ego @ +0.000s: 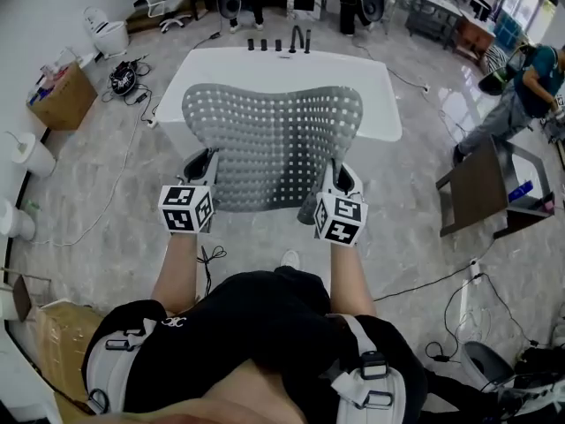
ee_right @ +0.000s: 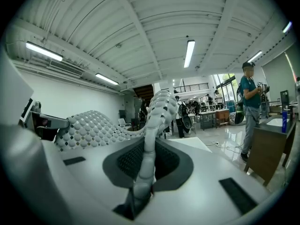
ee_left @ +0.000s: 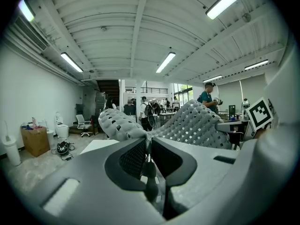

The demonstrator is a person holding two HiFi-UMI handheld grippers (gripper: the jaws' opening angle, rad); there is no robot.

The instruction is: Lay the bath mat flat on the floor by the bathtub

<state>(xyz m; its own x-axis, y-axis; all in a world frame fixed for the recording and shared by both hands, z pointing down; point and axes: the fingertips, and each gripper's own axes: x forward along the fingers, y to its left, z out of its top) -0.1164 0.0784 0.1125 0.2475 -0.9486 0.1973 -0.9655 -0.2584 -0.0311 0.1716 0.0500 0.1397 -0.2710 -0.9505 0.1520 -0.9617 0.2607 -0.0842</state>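
Pinched in both sets of jaws is the near edge of the bath mat (ego: 274,144), one corner each. The left gripper (ee_left: 147,149) is clamped on a thin fold of it, and the right gripper (ee_right: 145,158) is closed on an edge that stands up like a ridge between its pads. The head view shows the mat spread wide between the two grippers, in front of me and short of the bathtub (ego: 282,69). It is off the floor (ego: 115,193) at my end. I cannot tell whether its far edge hangs free or touches down.

I judge the mat light and rubbery. It is grey, punched all over with small holes, and both gripper views show it rippling and sagging away from the jaws, so it is floppy, not stiff. A sheet like that can fold under itself when lowered, and a holed surface could slip from a shallow bite. The two near corners look like the right hold. Kept well apart, they should stretch the mat taut enough to go down flat.

Dark taps (ego: 278,42) stand on the tub's far rim. Well off to the left is a cardboard box (ego: 62,100), and a person (ego: 521,95) walks at the far right.
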